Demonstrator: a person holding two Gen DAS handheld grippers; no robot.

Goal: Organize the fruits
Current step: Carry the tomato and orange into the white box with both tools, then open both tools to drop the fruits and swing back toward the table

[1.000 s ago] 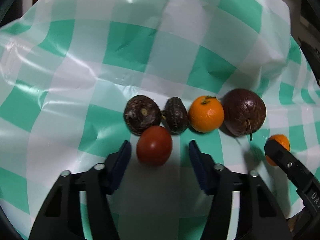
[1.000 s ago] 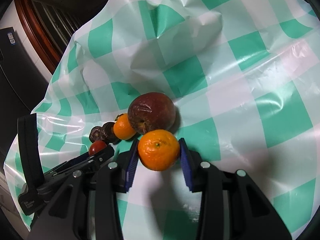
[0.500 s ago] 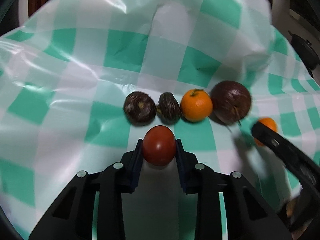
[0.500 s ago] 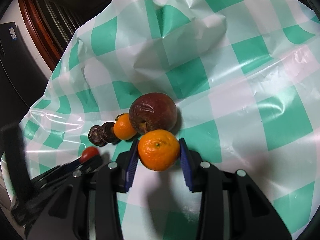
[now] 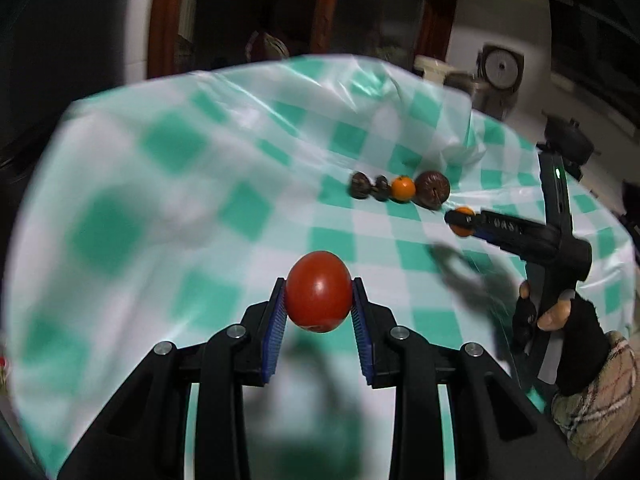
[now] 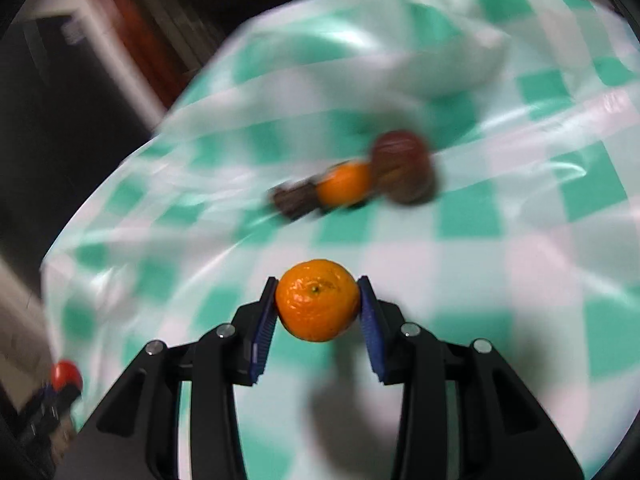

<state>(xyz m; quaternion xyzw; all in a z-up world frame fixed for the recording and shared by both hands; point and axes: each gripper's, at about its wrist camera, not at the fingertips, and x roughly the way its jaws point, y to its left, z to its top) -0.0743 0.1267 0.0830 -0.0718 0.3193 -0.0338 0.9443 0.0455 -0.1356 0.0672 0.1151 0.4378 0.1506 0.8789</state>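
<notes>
Left gripper (image 5: 318, 305): both blue pads are pressed against the sides of a red tomato (image 5: 318, 291), which is held clear of the green-and-white checked tablecloth (image 5: 200, 184); a shadow is seen beneath it. Right gripper (image 6: 317, 305): closed on a mandarin (image 6: 317, 300), stem scar facing the camera, also carried above the cloth.

A row of four fruits is left lying on the cloth, far and to the right in the left wrist view: two small dark wrinkled fruits (image 5: 370, 187), an orange (image 5: 403, 188) and a dark red apple (image 5: 433, 189), neighbours touching or nearly so. Both views are motion-blurred. No bowl, basket or tray is visible in either view; the destination cannot be told.

Step judged: carry phase, both fruits lifted, placement not yet done.

Risks noted:
- The tomato is gripped near its widest part by narrow pads. Too much squeeze would bruise or split the skin; too little and the smooth skin could slip during a fast swing.
- The mandarin is round and soft; a tilt of the gripper could let it roll out forward.
- The cloth is slick and rumpled; a fruit released on a crease would likely roll.
- With both hands loaded and close, the grippers could collide.
</notes>
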